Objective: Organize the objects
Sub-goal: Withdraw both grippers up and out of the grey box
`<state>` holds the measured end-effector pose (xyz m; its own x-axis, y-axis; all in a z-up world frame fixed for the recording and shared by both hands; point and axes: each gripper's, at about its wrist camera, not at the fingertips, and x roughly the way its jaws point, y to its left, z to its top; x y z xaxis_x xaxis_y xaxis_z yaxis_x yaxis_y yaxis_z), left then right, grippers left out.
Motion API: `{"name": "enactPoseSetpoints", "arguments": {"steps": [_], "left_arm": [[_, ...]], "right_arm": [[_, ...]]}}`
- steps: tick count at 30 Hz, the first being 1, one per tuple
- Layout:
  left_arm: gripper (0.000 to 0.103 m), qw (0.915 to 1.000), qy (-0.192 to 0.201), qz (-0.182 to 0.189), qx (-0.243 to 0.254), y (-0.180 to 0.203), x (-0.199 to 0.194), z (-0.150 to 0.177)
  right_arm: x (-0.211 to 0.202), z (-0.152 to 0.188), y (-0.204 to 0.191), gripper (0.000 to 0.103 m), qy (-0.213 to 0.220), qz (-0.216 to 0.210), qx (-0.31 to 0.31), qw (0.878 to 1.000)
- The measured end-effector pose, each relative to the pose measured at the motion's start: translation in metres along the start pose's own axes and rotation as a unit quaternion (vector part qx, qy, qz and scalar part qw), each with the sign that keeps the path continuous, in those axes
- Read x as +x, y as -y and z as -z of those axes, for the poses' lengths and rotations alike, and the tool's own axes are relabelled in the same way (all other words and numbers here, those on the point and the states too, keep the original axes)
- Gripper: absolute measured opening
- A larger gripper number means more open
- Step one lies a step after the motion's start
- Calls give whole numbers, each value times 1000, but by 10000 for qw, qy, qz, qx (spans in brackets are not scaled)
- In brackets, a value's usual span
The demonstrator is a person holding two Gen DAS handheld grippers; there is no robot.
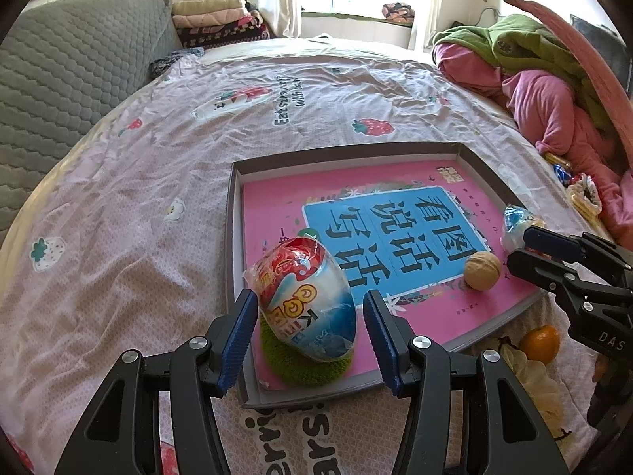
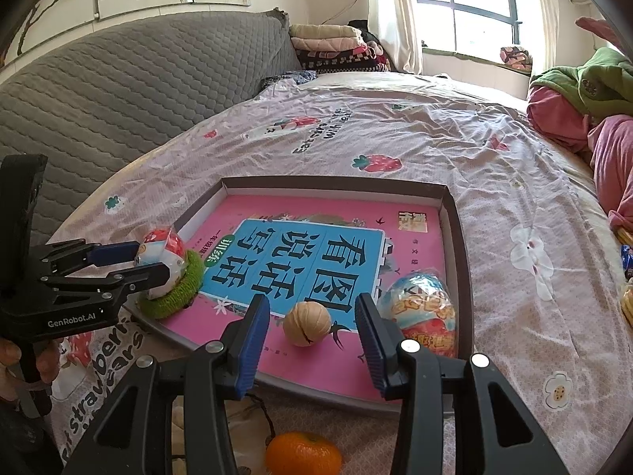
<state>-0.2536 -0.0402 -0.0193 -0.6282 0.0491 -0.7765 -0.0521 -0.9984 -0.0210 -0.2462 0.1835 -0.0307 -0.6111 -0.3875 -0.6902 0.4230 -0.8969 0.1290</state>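
A shallow grey tray (image 1: 233, 237) (image 2: 455, 213) lies on the bed with a pink book (image 1: 277, 206) (image 2: 316, 360) inside. A wrapped toy egg (image 1: 308, 297) (image 2: 166, 253) stands on a green knitted ring (image 1: 304, 368) (image 2: 178, 301) in the tray's near left corner. My left gripper (image 1: 310, 340) (image 2: 152, 261) is open, its pads on both sides of this egg with gaps. A walnut (image 1: 482, 270) (image 2: 307, 323) and a second wrapped egg (image 1: 516, 225) (image 2: 425, 316) lie on the book. My right gripper (image 2: 312, 344) (image 1: 522, 247) is open, just before the walnut.
An orange (image 1: 540, 344) (image 2: 302, 455) lies on the strawberry-print sheet (image 1: 118, 237) (image 2: 514, 198) in front of the tray. Pink and green clothes (image 1: 546, 91) are piled at the right with wrapped snacks (image 1: 577, 190). A grey quilted headboard (image 2: 118, 91) runs along the left.
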Motion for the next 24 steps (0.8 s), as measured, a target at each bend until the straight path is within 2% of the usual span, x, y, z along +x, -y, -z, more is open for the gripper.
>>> {"name": "enactPoseSetpoints", "arguments": {"steps": [11, 13, 15, 24], "left_arm": [[58, 9999, 72, 121, 3, 0, -3, 0], [59, 9999, 108, 111, 12, 1, -4, 0], [65, 9998, 137, 106, 11, 1, -6, -1], [65, 9998, 167, 81, -6, -1, -8, -1]], "right_arm": [[-3, -1, -1, 45, 31, -15, 5, 10000], [-4, -1, -1, 45, 38, -20, 9, 10000], [-5, -1, -1, 45, 45, -25, 14, 10000], [-5, -1, 0, 45, 43, -51, 59, 10000]]}}
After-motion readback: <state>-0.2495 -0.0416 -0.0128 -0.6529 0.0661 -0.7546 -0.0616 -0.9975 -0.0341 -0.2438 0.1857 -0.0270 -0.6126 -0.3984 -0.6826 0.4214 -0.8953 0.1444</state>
